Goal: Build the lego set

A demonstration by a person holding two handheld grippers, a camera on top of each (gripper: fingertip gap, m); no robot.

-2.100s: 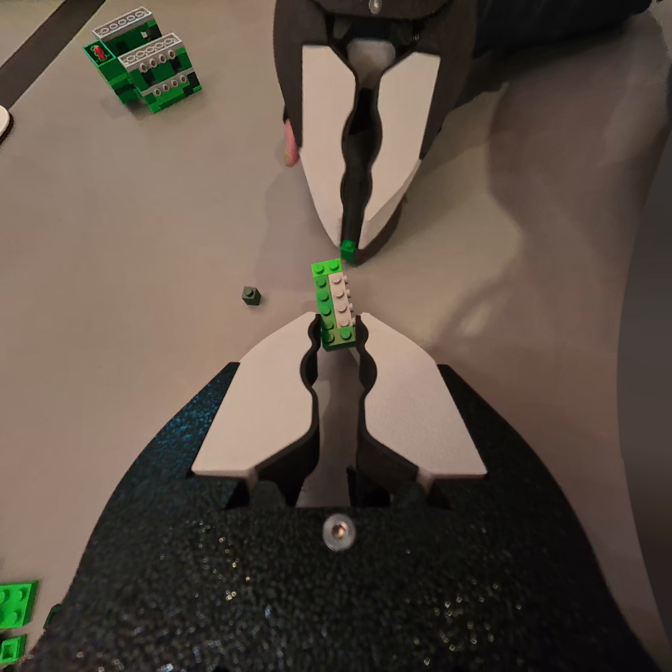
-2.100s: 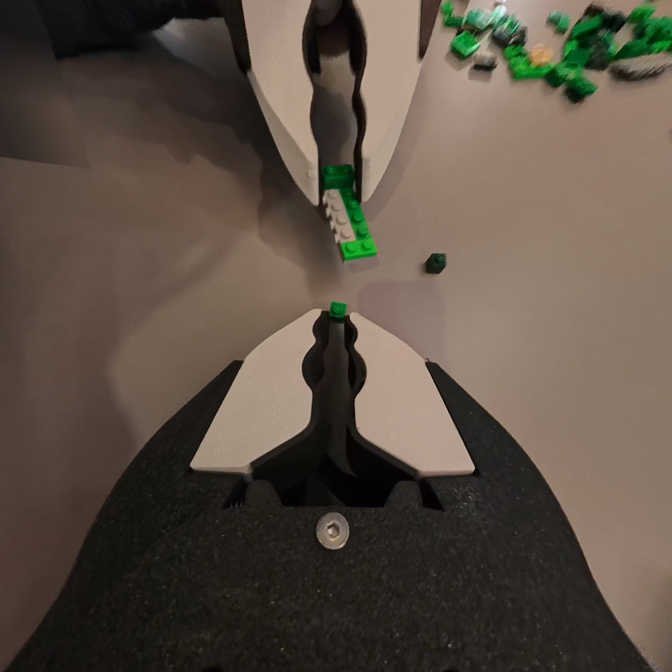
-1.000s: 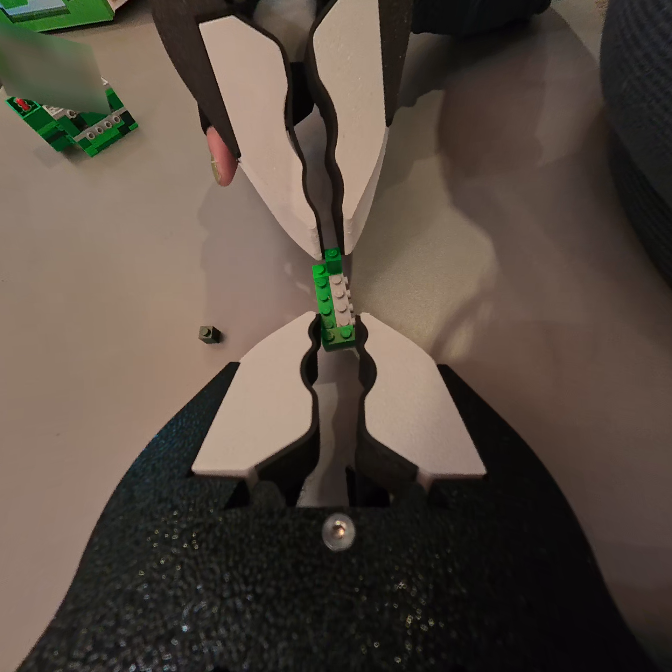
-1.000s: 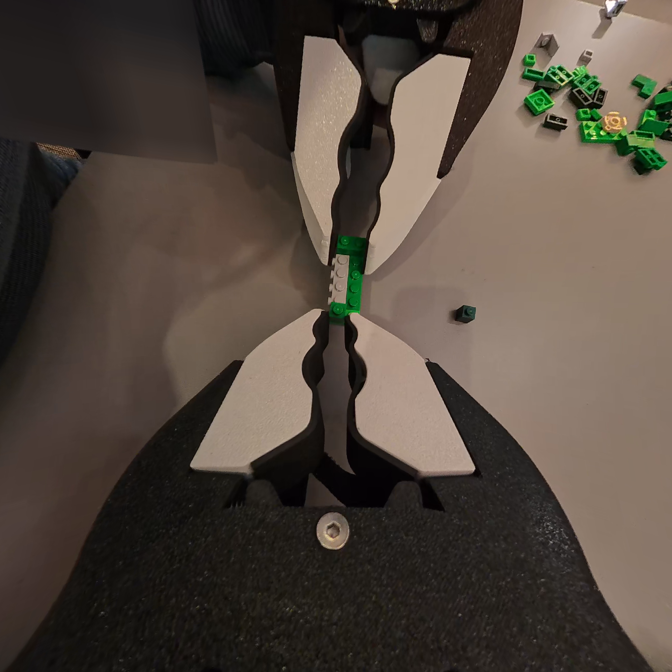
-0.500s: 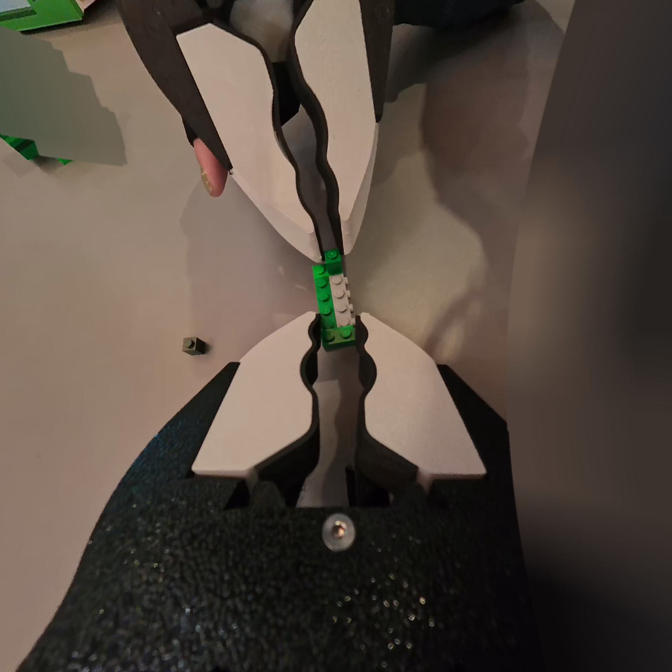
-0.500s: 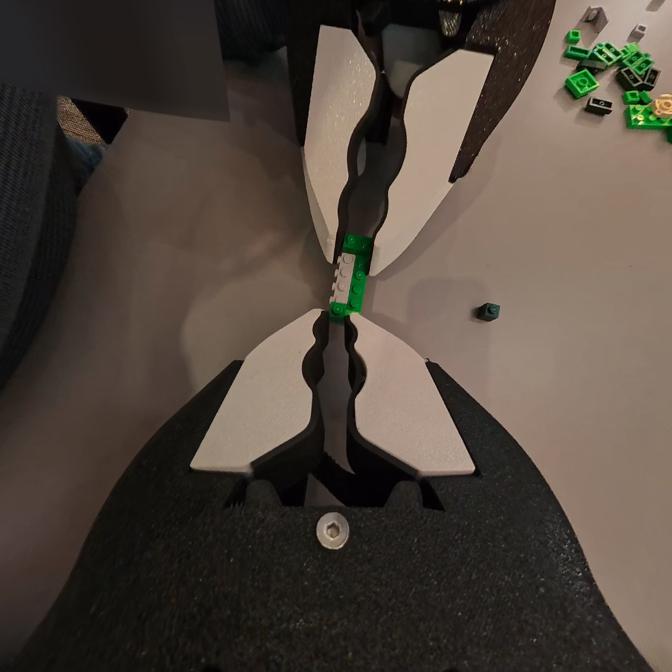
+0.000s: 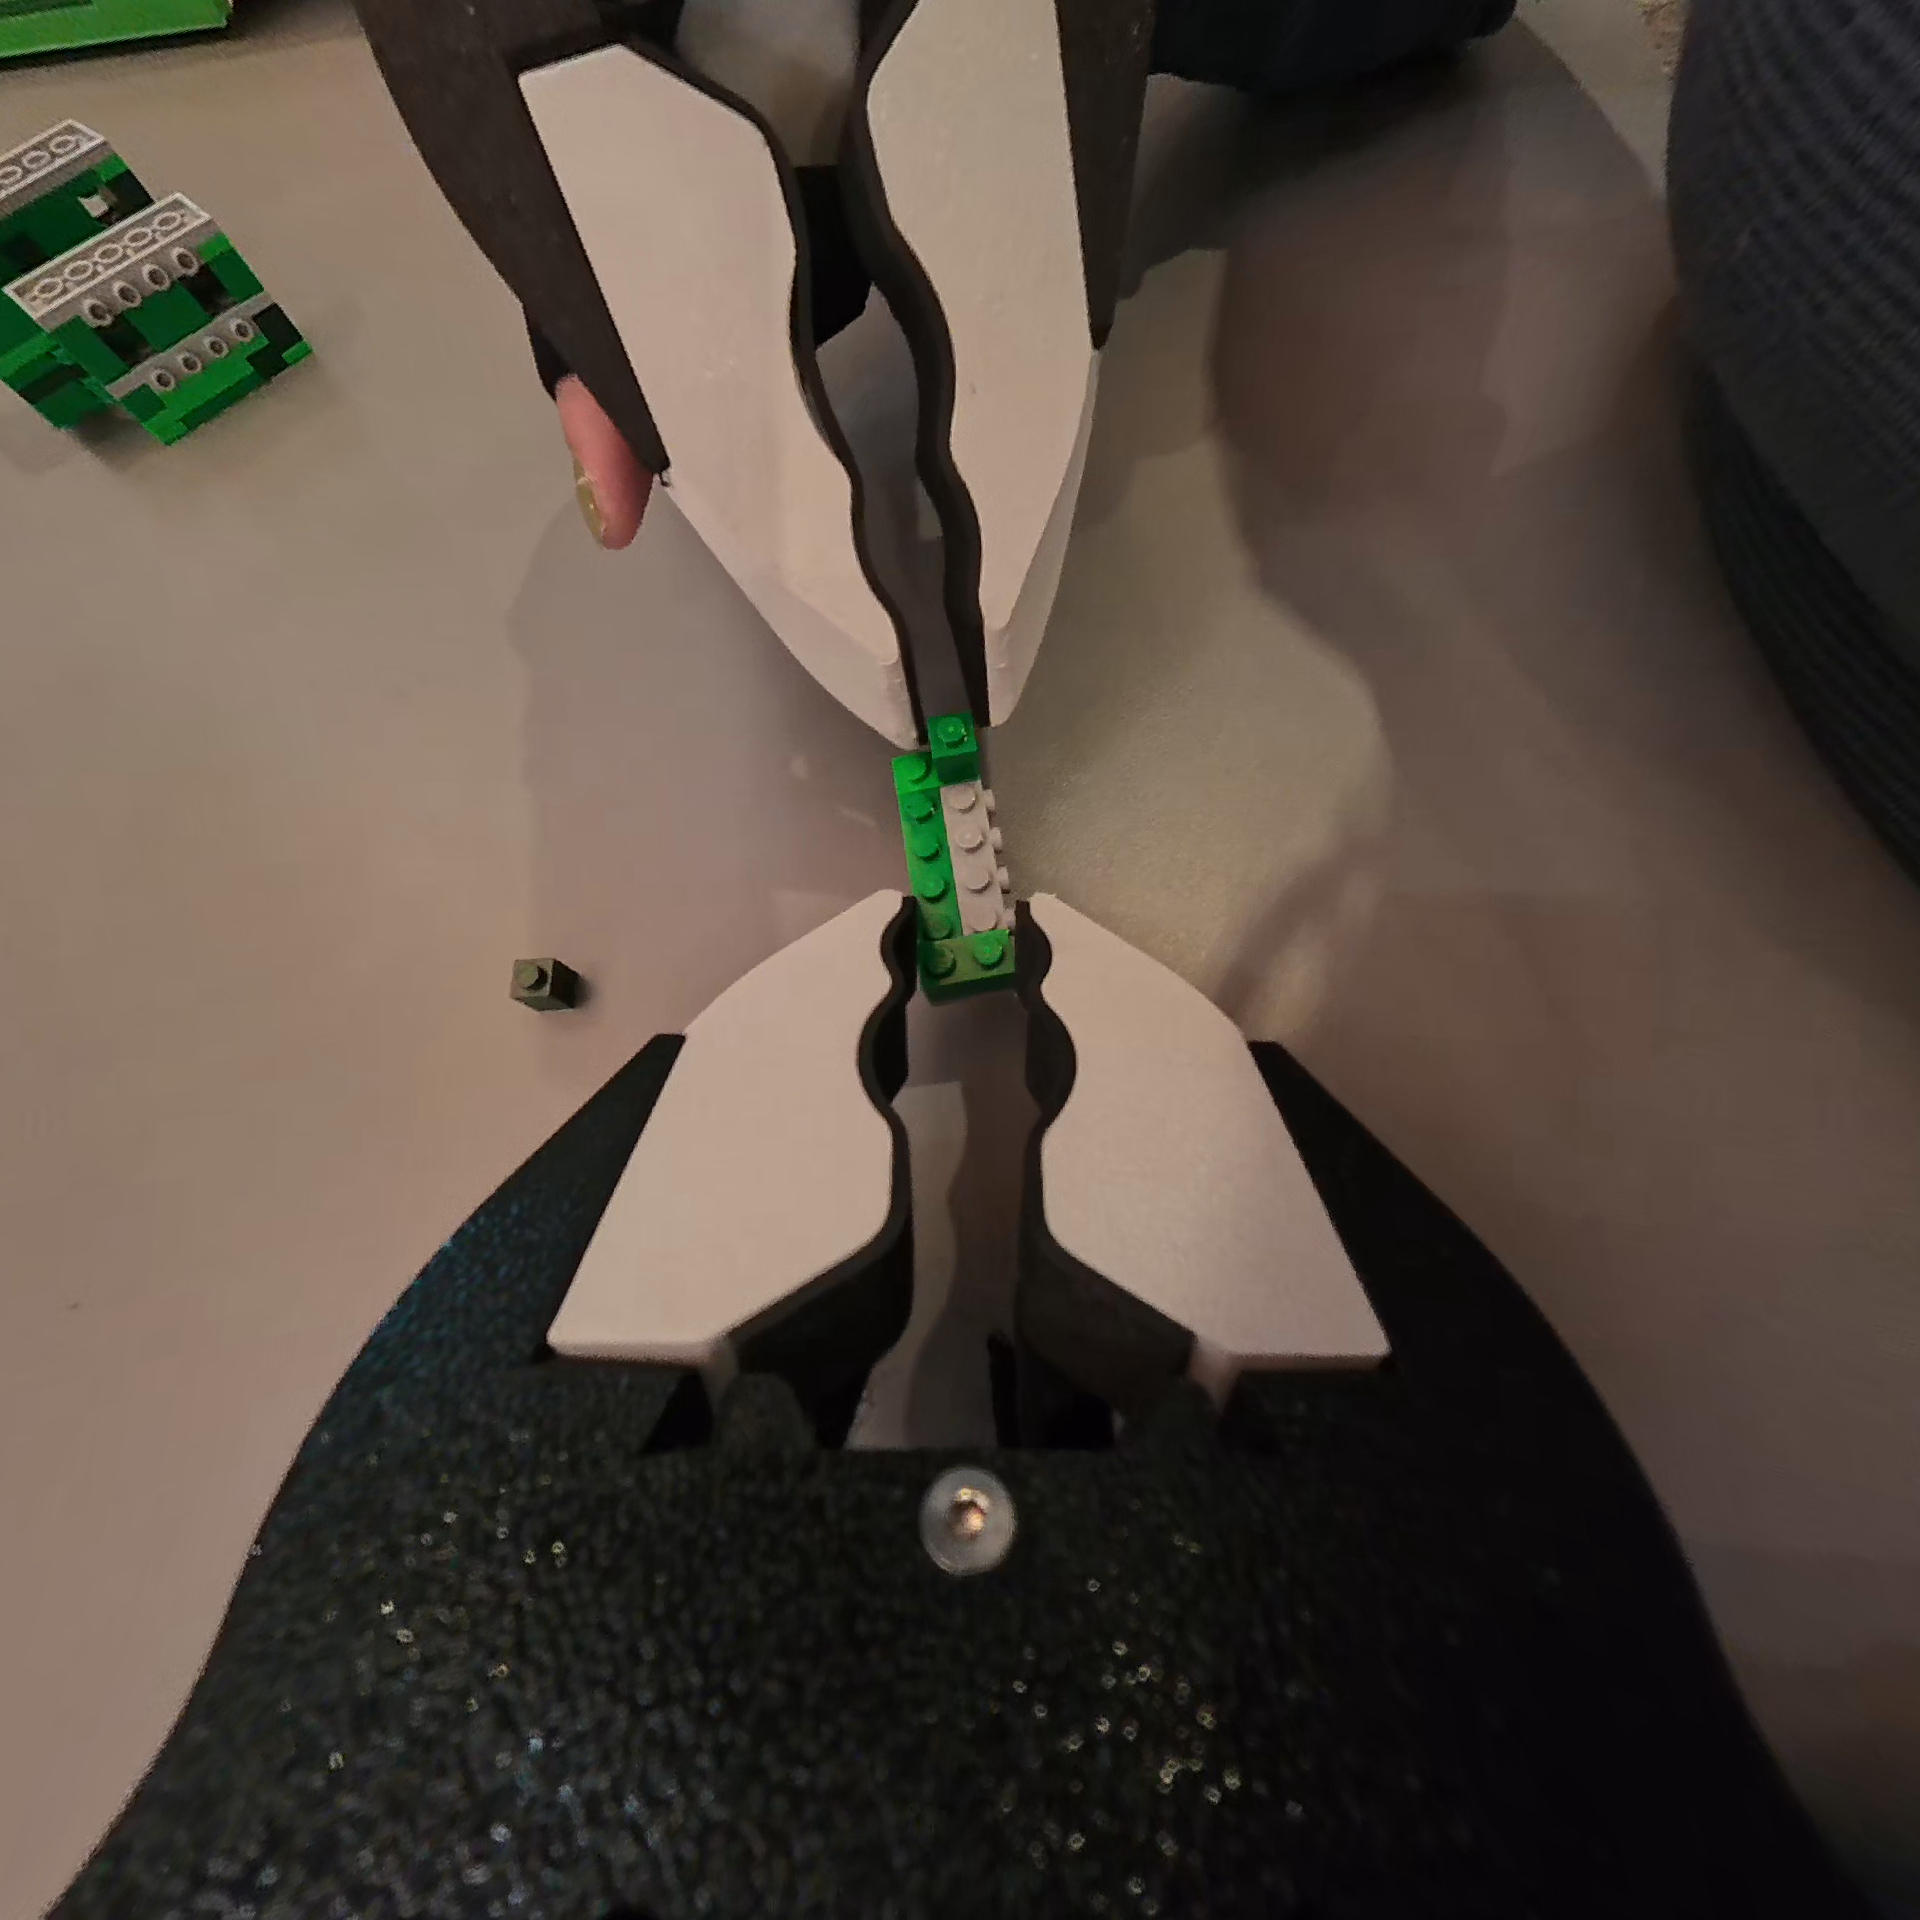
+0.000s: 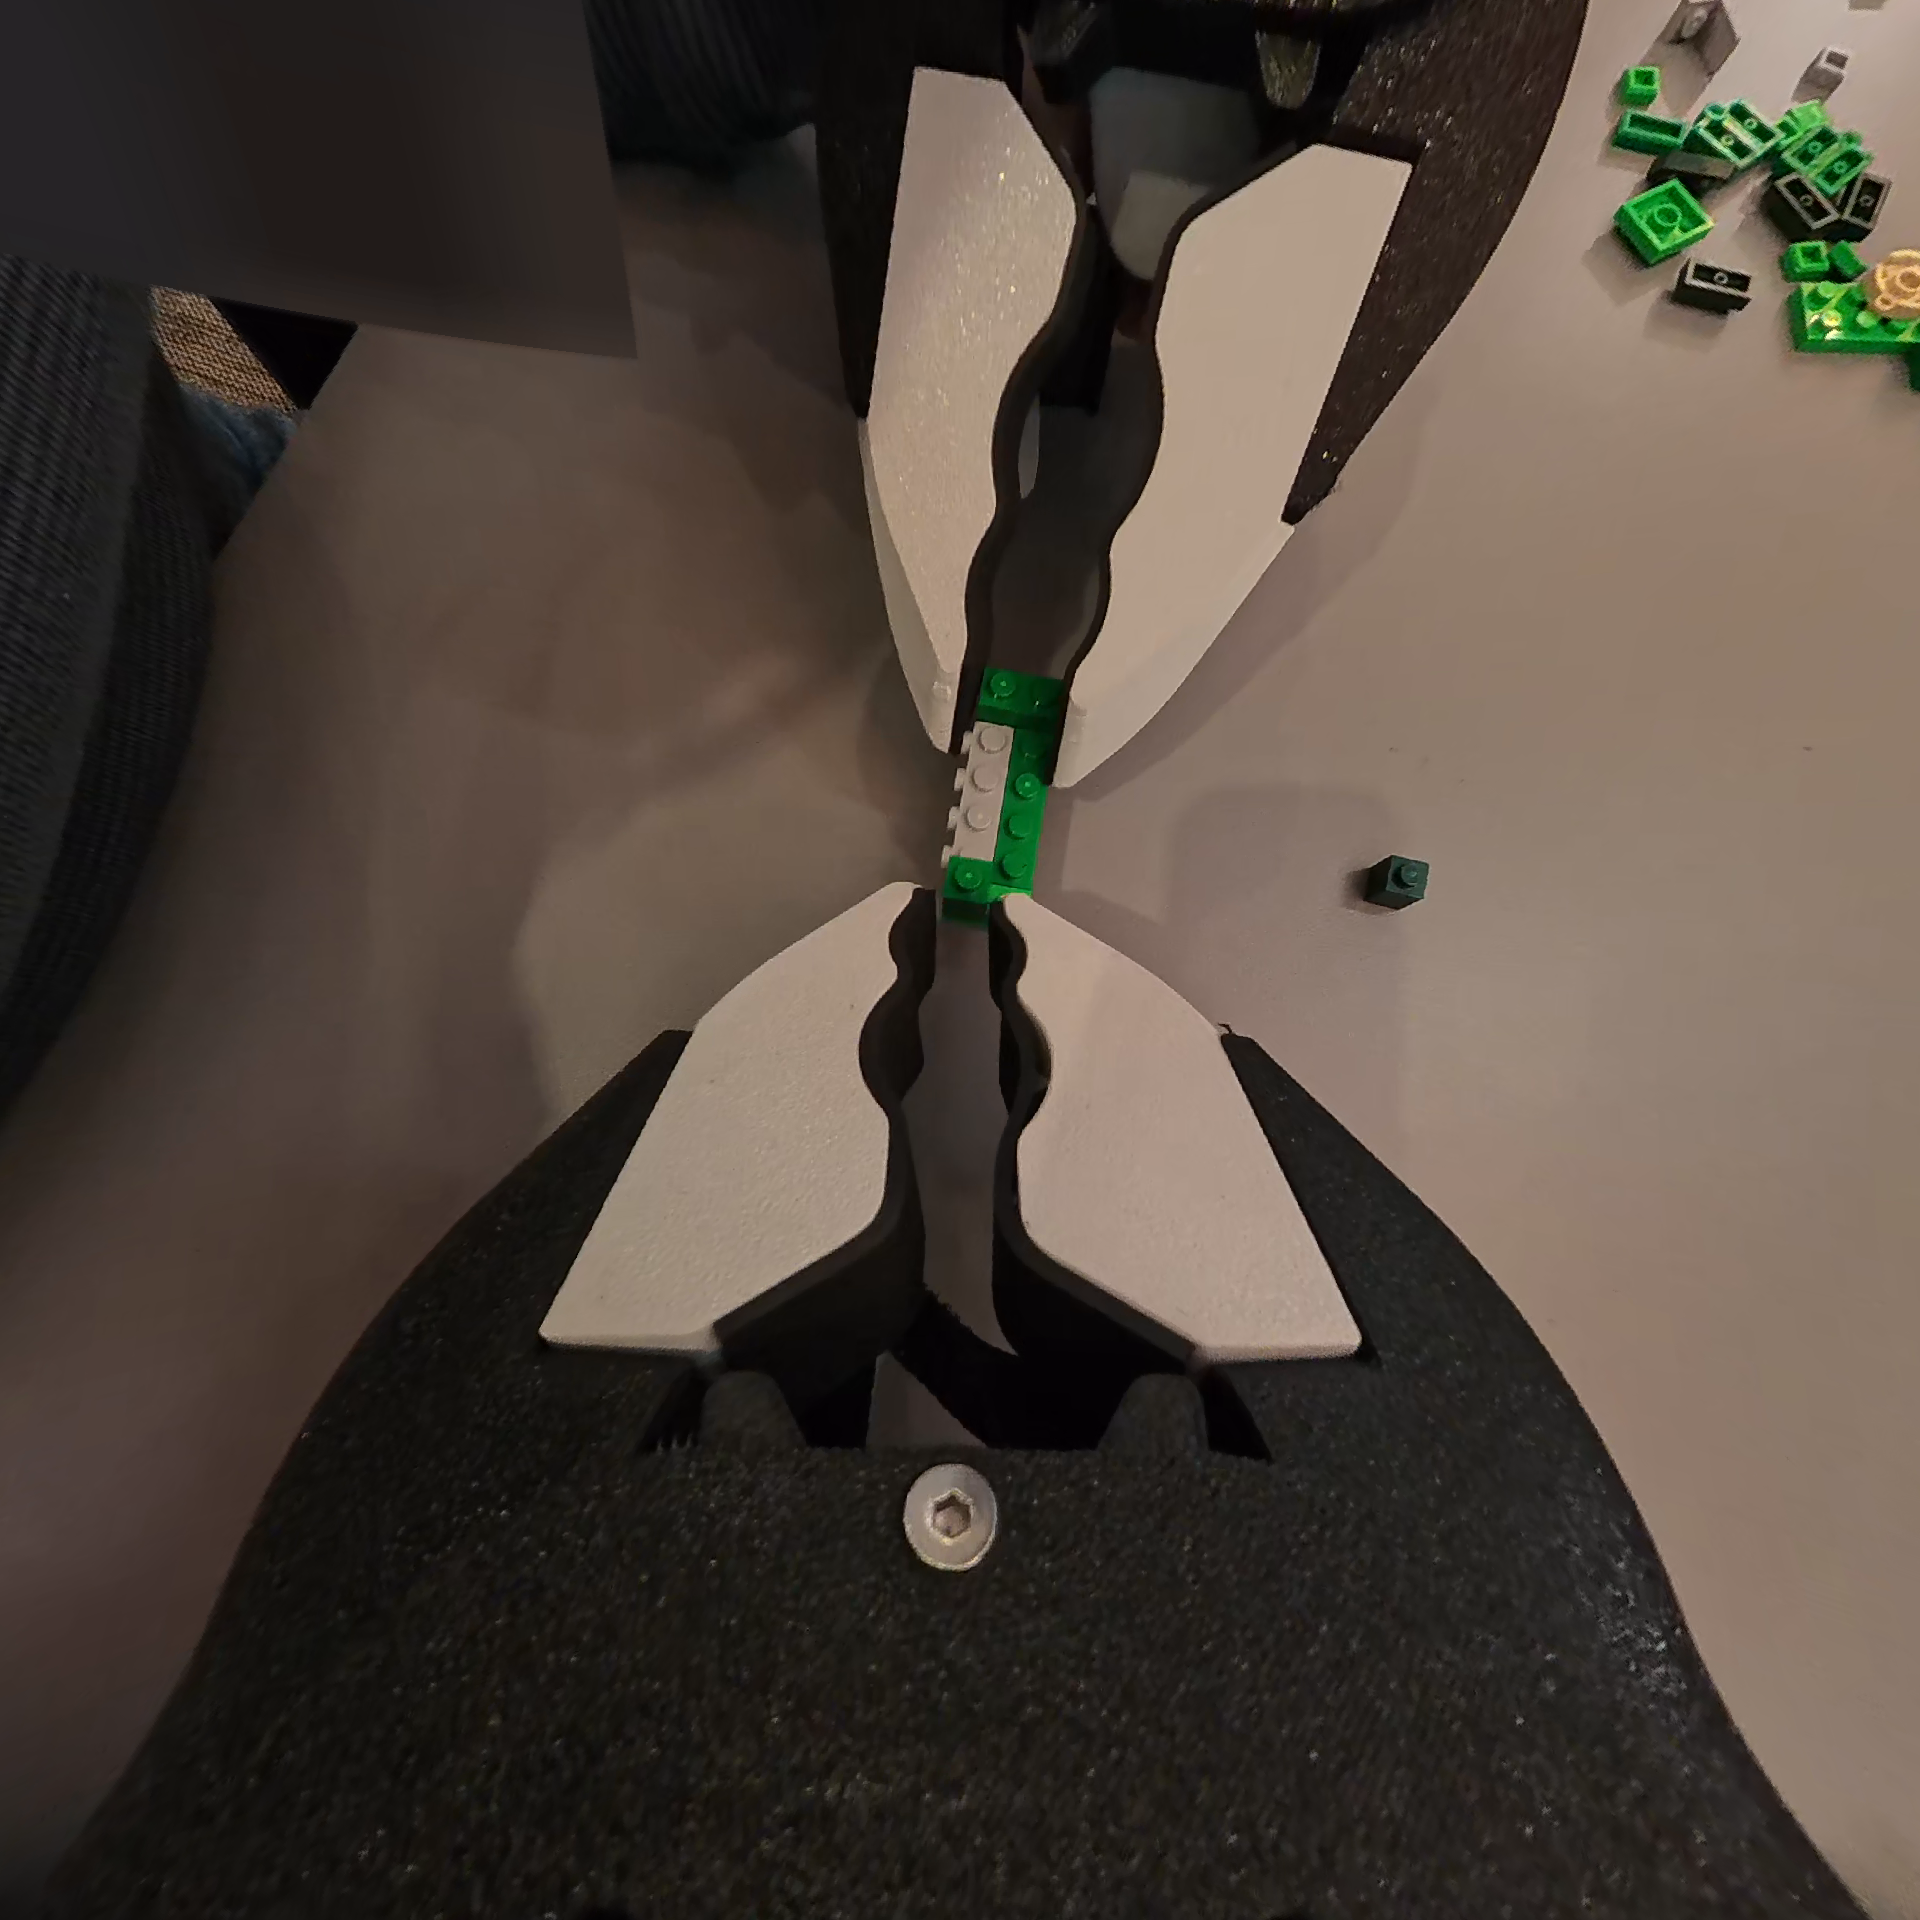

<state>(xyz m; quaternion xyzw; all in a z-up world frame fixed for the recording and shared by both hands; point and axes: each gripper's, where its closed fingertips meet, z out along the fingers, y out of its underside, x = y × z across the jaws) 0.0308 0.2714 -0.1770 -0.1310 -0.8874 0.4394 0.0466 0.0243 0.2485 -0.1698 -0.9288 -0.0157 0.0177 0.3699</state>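
A small green and grey lego assembly [image 7: 961, 852] hangs above the table, held at both ends. My left gripper [image 7: 961, 920] is shut on its near end in the left wrist view. My right gripper [image 7: 951, 722] comes in from the top and is shut on the far end. In the right wrist view the assembly [image 8: 997, 800] sits between my right gripper [image 8: 961, 899] below and the left gripper [image 8: 1013, 753] above. A dark green one-stud brick [image 7: 542, 982] lies loose on the table; it also shows in the right wrist view [image 8: 1397, 885].
A partly built green and grey model [image 7: 135, 312] stands at the far left. A pile of loose green and dark bricks [image 8: 1787, 177] lies at the top right. A dark blue cushion [image 7: 1808, 416] borders the table. A person's fingertip [image 7: 608, 488] shows beside the right gripper. My left and right fingertips are right by each other. From the left gripper's tips to the dark green one-stud brick [image 7: 542, 982] is close to 7 cm. Seen from the right wrist view [image 8: 1394, 870] as well.
Both grippers stay shut on the assembly. The pair has drifted slightly over the table, so the loose brick and the pile have shifted a little in the views.
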